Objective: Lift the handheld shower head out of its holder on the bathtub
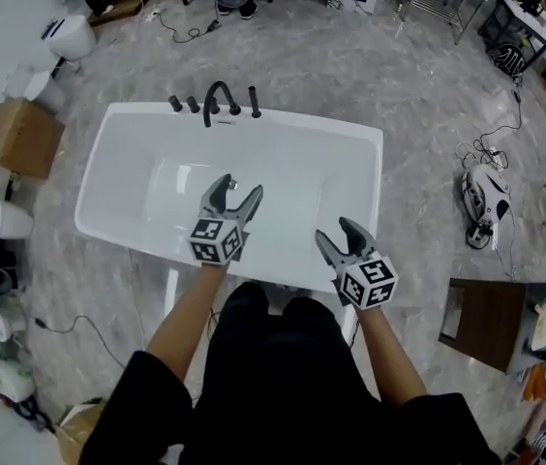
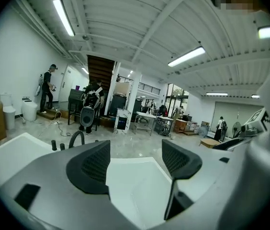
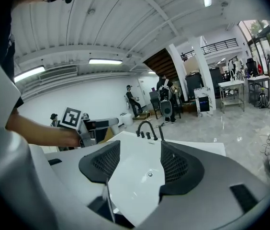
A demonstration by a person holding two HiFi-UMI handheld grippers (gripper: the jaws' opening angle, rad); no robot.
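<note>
Left gripper (image 1: 241,186) hovers over bathtub (image 1: 99,182) basin, jaws spread, nothing between. Handheld shower head (image 1: 254,101) upright in holder on far rim, just right of black faucet (image 1: 217,100). Right gripper (image 1: 333,231) above near rim, jaws apart, empty.

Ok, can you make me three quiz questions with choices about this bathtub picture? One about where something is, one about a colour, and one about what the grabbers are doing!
1. Where is the black faucet?
A. on the floor
B. on the bathtub's far rim
C. hanging from the ceiling

2. What colour is the bathtub?
A. white
B. blue
C. black

3. How are the jaws of the left gripper and the right gripper?
A. shut on a towel
B. shut on the shower head
C. apart and empty

Answers:
1 B: the faucet stands on the rim farthest from the person.
2 A: the tub is white all over.
3 C: each gripper view shows its jaws apart, with only the tub beyond them.
</note>
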